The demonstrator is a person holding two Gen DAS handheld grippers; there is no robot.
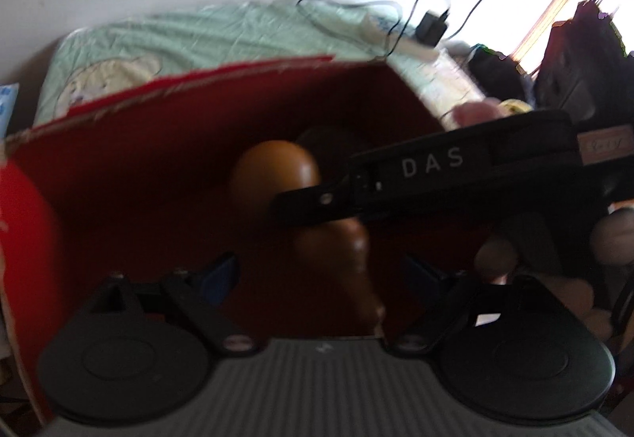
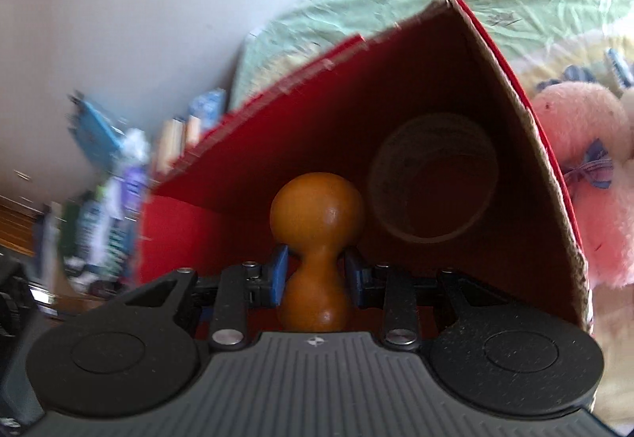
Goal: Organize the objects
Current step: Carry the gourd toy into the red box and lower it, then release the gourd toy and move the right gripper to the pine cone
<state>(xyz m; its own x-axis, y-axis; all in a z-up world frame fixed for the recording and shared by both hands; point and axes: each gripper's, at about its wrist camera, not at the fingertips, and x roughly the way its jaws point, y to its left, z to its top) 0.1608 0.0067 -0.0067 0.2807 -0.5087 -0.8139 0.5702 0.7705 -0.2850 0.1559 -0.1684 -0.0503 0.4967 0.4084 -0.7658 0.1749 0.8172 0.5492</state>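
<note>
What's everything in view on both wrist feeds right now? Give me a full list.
wooden handle: 1, orange-brown, between the right gripper's pads, over the box.
red box: 1, red outside, brown cardboard inside, open, on the bed.
tape roll: 1, brownish ring, inside the box by its right wall.
bedsheet: 1, pale green, under and behind the box.
plush toy: 1, pink, right of the box.
charger: 1, black with cable, on the far bed.
books: several, blurred, left by the wall.
right hand-held gripper: black, blue pads, closed on the handle.
left hand-held gripper: black, blue pads, open, empty.
</note>
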